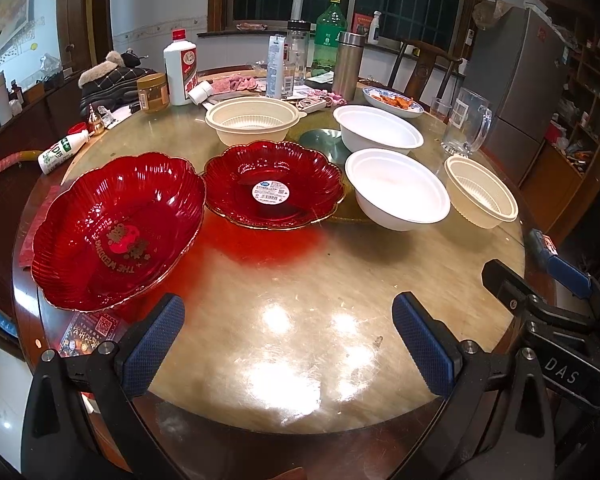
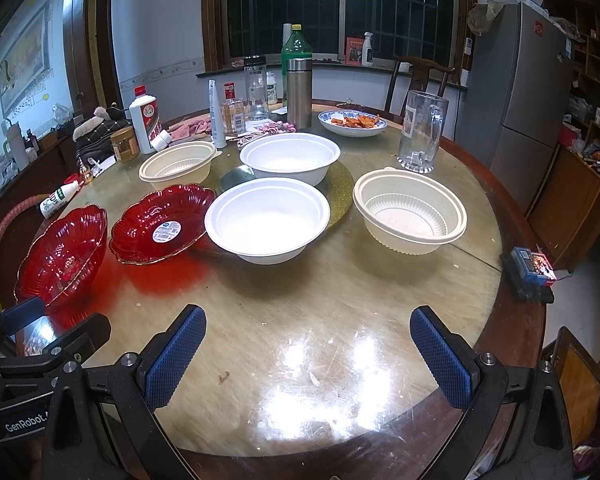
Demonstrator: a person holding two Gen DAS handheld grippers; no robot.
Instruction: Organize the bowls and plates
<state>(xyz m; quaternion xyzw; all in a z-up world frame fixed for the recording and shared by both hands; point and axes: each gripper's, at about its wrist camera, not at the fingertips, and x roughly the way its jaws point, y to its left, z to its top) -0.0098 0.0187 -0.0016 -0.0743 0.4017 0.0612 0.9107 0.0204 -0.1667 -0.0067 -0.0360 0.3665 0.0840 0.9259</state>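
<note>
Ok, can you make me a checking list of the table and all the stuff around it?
Surface: round table, glossy, scratched, crumbs.
Job's things: two red plates, two white bowls, two cream bowls, all apart, unstacked.
Clutter: bottles, thermos, glass mug, food dish.
Grippers: left gripper and right gripper open, holding nothing.
Cables: nothing seen.
Surroundings: fridge, dark window, chair.

Glossy translucent red plastic plates point(image 1: 116, 228), matt white bowls point(image 2: 266, 220), scratched shiny tabletop point(image 1: 300, 320)
</note>
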